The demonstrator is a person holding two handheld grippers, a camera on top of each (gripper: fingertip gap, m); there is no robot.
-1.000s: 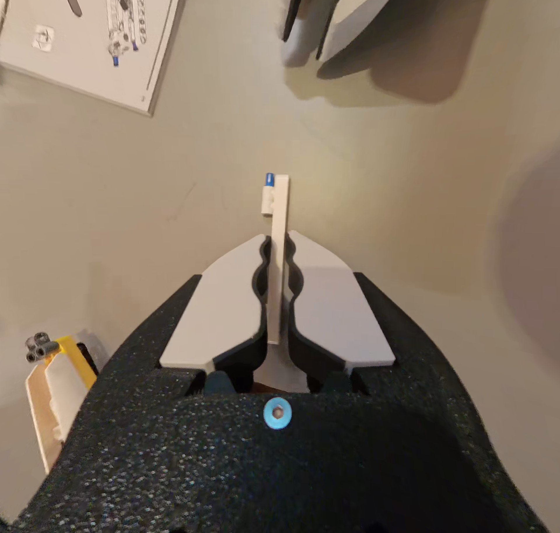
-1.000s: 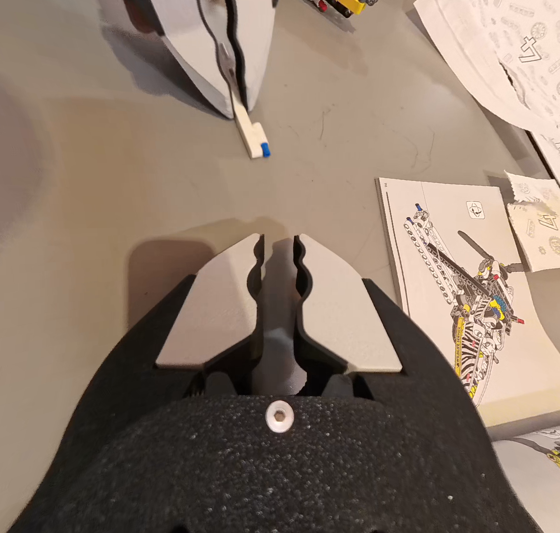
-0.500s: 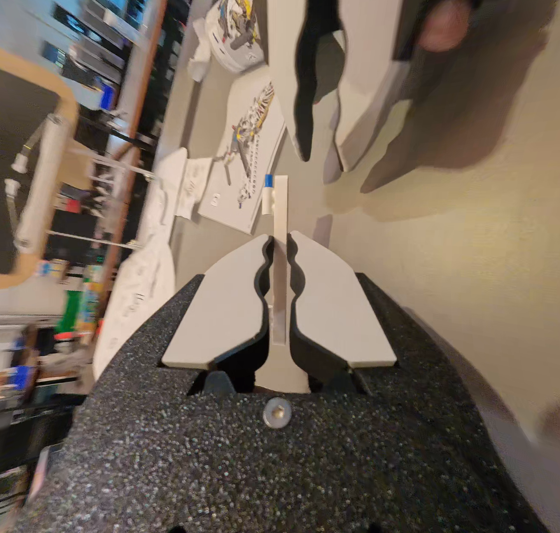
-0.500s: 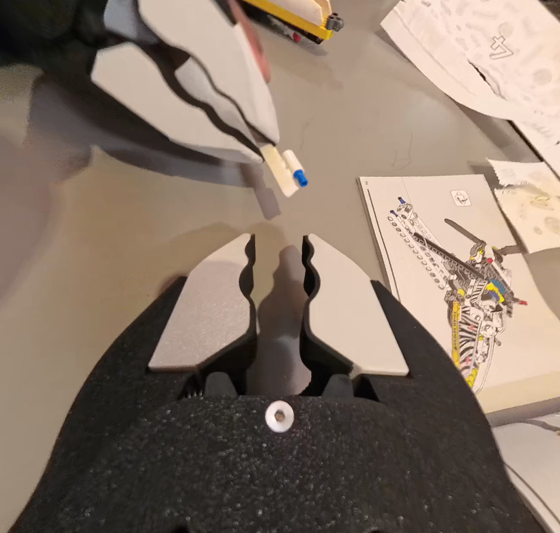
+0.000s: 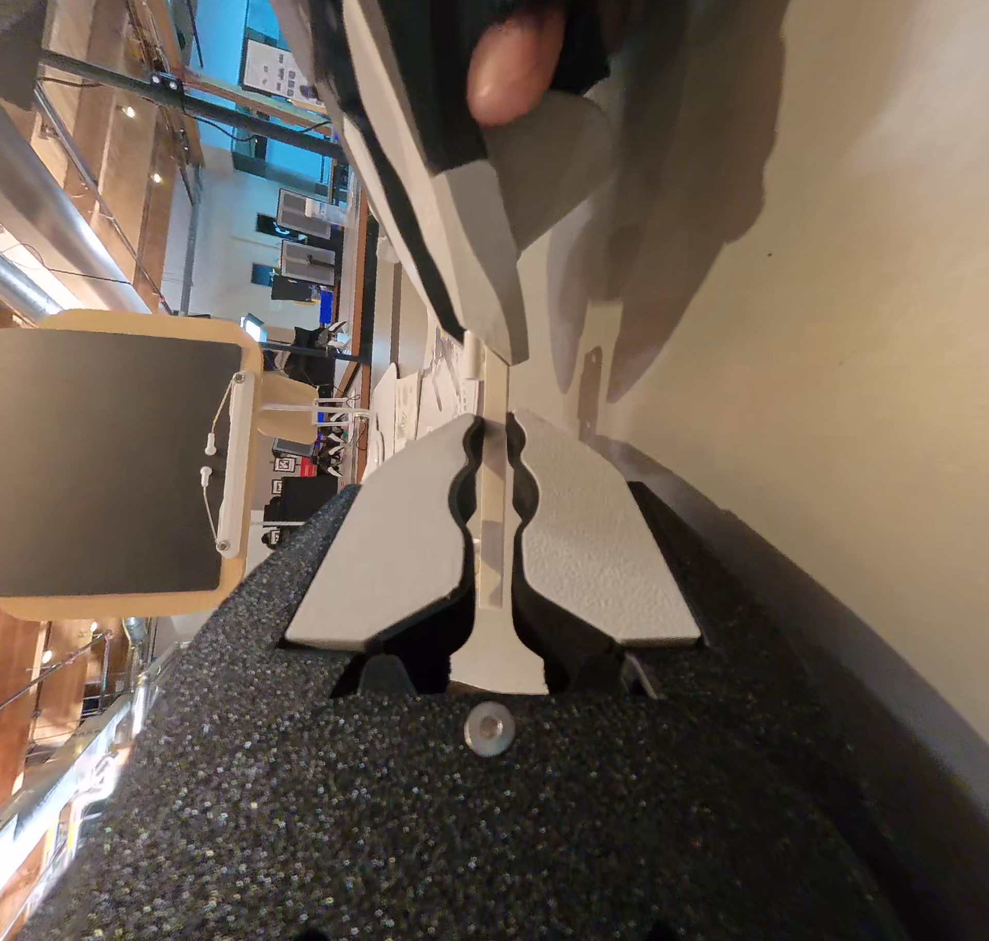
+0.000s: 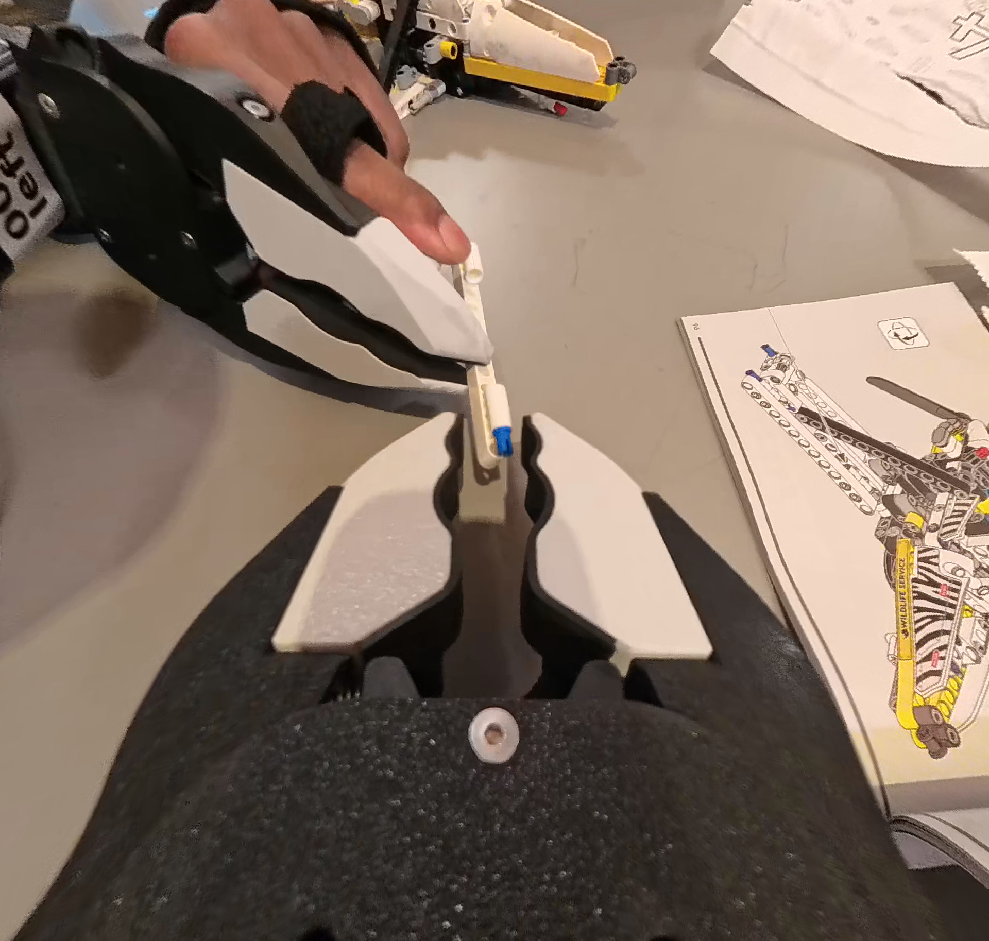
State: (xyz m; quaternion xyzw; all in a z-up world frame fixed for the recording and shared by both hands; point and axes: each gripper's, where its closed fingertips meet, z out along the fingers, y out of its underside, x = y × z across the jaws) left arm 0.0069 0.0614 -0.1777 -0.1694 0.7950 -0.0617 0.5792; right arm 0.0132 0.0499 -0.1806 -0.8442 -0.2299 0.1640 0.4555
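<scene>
The left gripper (image 6: 471,364) pinches a white beam (image 6: 484,407) – its blue-pinned end sits between the right gripper's (image 6: 489,428) parted fingers, not yet clamped.

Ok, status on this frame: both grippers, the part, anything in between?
Left gripper clamped on white beam. Right gripper open, beam's blue-pinned end between its fingers, not pressed. Grey table beneath, open booklet off to the right.
</scene>
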